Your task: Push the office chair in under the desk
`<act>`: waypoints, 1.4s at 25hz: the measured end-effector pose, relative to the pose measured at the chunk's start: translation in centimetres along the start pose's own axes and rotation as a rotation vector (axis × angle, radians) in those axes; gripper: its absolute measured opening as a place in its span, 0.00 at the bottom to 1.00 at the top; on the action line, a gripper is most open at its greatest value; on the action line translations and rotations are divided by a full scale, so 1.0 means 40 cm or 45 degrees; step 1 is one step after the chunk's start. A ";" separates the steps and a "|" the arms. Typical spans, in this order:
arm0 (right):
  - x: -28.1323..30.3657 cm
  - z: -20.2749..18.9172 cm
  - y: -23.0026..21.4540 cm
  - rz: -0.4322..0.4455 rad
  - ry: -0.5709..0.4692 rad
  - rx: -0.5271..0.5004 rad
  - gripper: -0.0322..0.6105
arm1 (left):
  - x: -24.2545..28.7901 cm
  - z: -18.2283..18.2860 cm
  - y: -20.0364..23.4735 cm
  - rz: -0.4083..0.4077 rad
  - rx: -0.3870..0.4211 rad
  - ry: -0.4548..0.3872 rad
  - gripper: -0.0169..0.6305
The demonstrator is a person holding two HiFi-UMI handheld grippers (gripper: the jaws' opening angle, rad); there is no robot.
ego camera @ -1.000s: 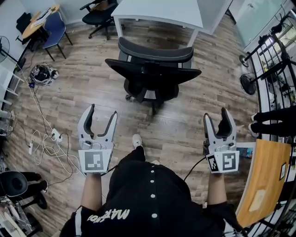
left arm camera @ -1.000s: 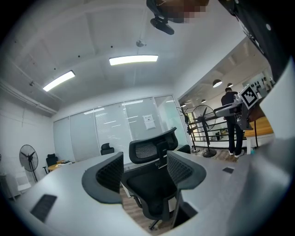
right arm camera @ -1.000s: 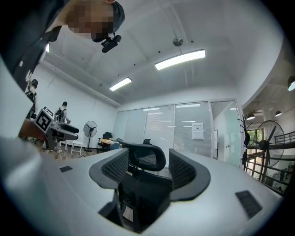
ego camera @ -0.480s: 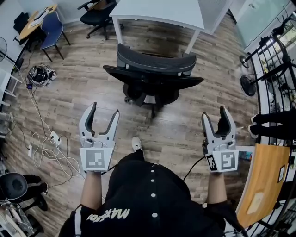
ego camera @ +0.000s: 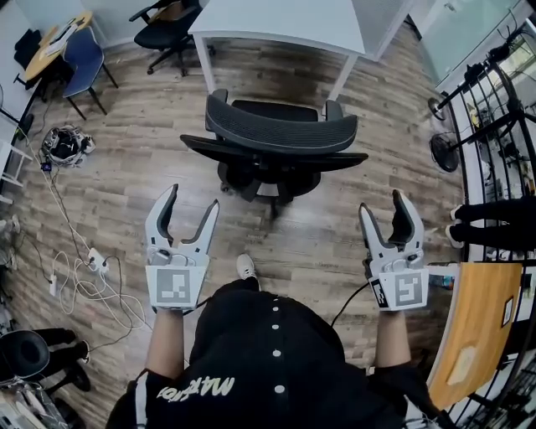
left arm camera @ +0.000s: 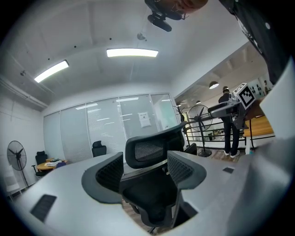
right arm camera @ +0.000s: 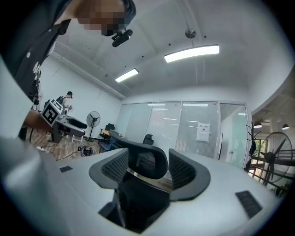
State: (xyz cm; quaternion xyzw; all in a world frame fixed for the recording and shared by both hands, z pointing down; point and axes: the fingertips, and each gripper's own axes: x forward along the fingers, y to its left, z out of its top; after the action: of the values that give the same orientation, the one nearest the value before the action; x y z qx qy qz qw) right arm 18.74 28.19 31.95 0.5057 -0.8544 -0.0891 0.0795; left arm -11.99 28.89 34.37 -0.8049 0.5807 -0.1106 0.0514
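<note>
Head view: the left gripper (ego camera: pixel 191 201) and the right gripper (ego camera: pixel 383 205) are held level, side by side and well apart, both pointing away from the person.

Left gripper: released. Its own view shows the jaws spread, with nothing between the pads (left arm camera: pixel 109 171). Right gripper: released likewise, jaws spread wide and the pads (right arm camera: pixel 184 169) bare.

The office chair (ego camera: pixel 280 138) stands ahead of both grippers, roughly midway between their lines of aim, and apart from both; no jaw touches it. Its curved mesh backrest faces the grippers and its seat lies on the far side. In each gripper view the headrest (left arm camera: pixel 154 147) appears through the gap between the jaws, beyond the tips.

The desk (ego camera: pixel 276 21), white-topped, lies beyond the chair. The chair sits between the lines of its two near legs, close to the near edge; the seat is not under the top.

Left of the left gripper, loose cables (ego camera: pixel 84 272) lie on the wooden floor. Right of the right gripper is a wooden tabletop (ego camera: pixel 477 318). A shoe (ego camera: pixel 245 266) shows just behind and between the grippers.
</note>
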 end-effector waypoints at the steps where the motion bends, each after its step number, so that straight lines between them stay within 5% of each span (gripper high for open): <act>1: 0.012 0.001 0.004 0.006 0.005 -0.022 0.48 | 0.011 -0.001 0.004 -0.011 0.003 -0.003 0.50; 7: 0.100 0.051 0.041 0.021 -0.027 -0.161 0.48 | 0.064 -0.006 0.027 -0.083 0.055 -0.005 0.51; 14: 0.178 0.052 0.071 0.011 0.003 -0.366 0.48 | 0.130 0.013 0.030 -0.189 0.279 -0.031 0.51; 18: 0.202 0.003 0.086 0.043 0.185 -0.613 0.48 | 0.158 0.031 0.022 -0.264 0.379 -0.052 0.51; 22: 0.232 0.000 0.096 0.047 0.215 -0.764 0.48 | 0.185 0.061 0.013 -0.303 0.528 -0.102 0.50; 27: 0.267 0.015 0.100 0.071 0.198 -0.838 0.48 | 0.220 0.082 -0.001 -0.338 0.695 -0.135 0.50; 35: 0.304 -0.013 0.099 0.146 0.178 -0.885 0.48 | 0.261 0.086 -0.042 -0.442 0.740 -0.157 0.50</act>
State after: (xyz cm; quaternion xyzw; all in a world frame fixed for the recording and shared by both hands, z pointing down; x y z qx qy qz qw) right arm 9.71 19.36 33.92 0.4046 -0.7924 -0.3352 0.3099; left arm -6.49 19.38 32.62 -0.8486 0.3752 -0.2297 0.2939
